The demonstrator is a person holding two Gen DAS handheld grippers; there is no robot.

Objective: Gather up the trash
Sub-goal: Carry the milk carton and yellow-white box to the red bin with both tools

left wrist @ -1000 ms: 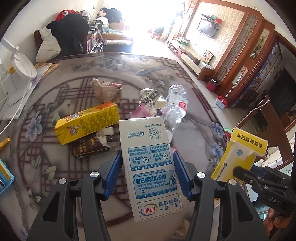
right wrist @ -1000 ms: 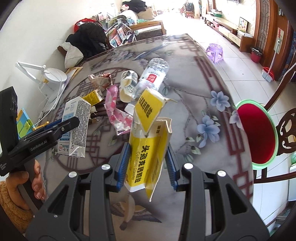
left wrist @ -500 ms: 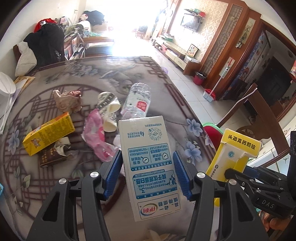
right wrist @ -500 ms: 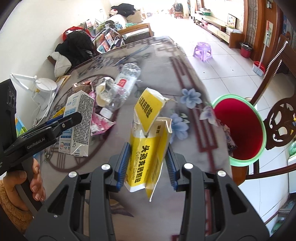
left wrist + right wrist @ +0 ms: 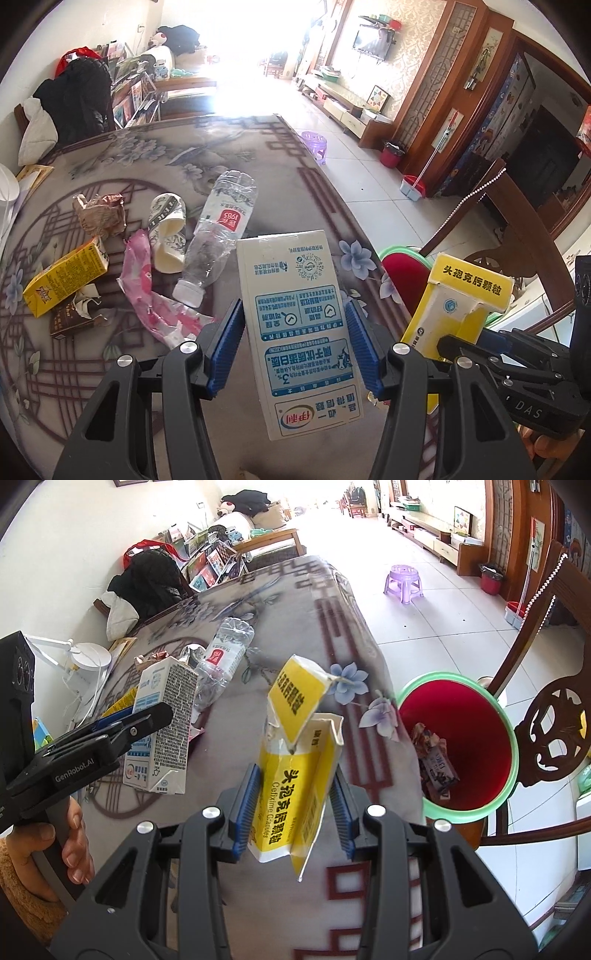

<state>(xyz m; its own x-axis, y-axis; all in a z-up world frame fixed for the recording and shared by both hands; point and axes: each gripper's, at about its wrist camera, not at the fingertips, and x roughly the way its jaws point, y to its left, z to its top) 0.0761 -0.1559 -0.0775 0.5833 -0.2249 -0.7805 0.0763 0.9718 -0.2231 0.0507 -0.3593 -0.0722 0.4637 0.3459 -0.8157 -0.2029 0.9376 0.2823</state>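
My left gripper (image 5: 293, 345) is shut on a white and blue milk carton (image 5: 299, 328), held above the patterned table (image 5: 258, 155). In the right wrist view the same carton (image 5: 164, 723) hangs at the left in that gripper (image 5: 122, 734). My right gripper (image 5: 293, 812) is shut on a torn yellow medicine box (image 5: 295, 782) with its flap open, near the table's right edge. The box (image 5: 458, 306) also shows at the right of the left wrist view. A red bin with a green rim (image 5: 465, 738) stands beside the table and holds a wrapper (image 5: 436, 764).
On the table lie a clear plastic bottle (image 5: 218, 236), a crushed paper cup (image 5: 168, 232), a pink wrapper (image 5: 147, 291), a yellow carton (image 5: 62, 280), a brown box (image 5: 70, 321) and crumpled brown paper (image 5: 99, 218). A dark wooden chair (image 5: 546, 716) stands by the bin. A purple stool (image 5: 404, 581) sits on the floor.
Both grippers have carried their boxes rightward toward the table's edge. The red bin has come further into both views, and the trash pile has slid left.
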